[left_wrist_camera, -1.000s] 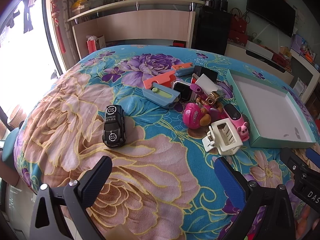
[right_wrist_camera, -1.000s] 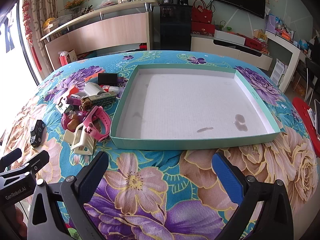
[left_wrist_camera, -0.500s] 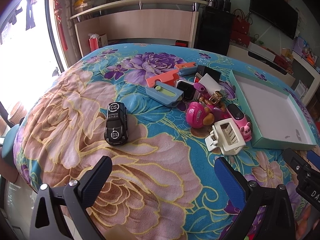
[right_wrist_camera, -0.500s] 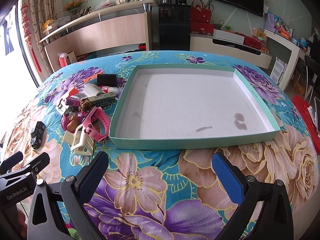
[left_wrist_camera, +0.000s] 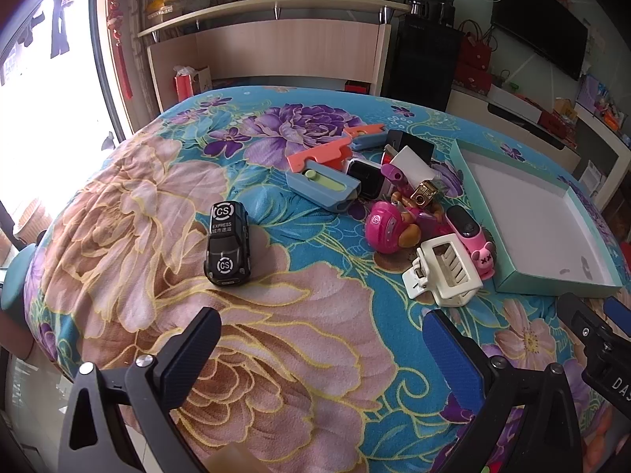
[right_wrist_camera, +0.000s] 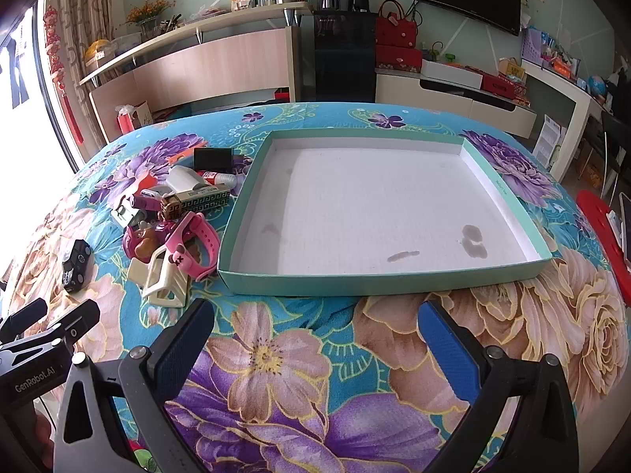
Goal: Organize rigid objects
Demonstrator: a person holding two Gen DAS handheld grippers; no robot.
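Observation:
A black toy car (left_wrist_camera: 228, 249) sits alone on the flowered cloth, ahead of my open, empty left gripper (left_wrist_camera: 319, 339). To its right lies a pile: white hair claw (left_wrist_camera: 443, 272), pink toy figure (left_wrist_camera: 388, 228), pink watch (left_wrist_camera: 469, 236), blue-grey box cutter (left_wrist_camera: 323, 187), orange piece (left_wrist_camera: 319, 153). A shallow teal box lid (right_wrist_camera: 378, 280) with a white inside stands empty ahead of my open, empty right gripper (right_wrist_camera: 315, 331). The pile (right_wrist_camera: 177, 228) and the car (right_wrist_camera: 75, 264) show at its left.
The table's near edge drops off just below both grippers. The right gripper shows in the left wrist view (left_wrist_camera: 599, 339), and the left gripper shows in the right wrist view (right_wrist_camera: 43, 339). A shelf, cabinets and a TV stand beyond the table.
Both grippers have drifted slightly, the left view shifting a little so the car and pile sit lower and nearer. Nothing on the table moved. Both grippers stay open.

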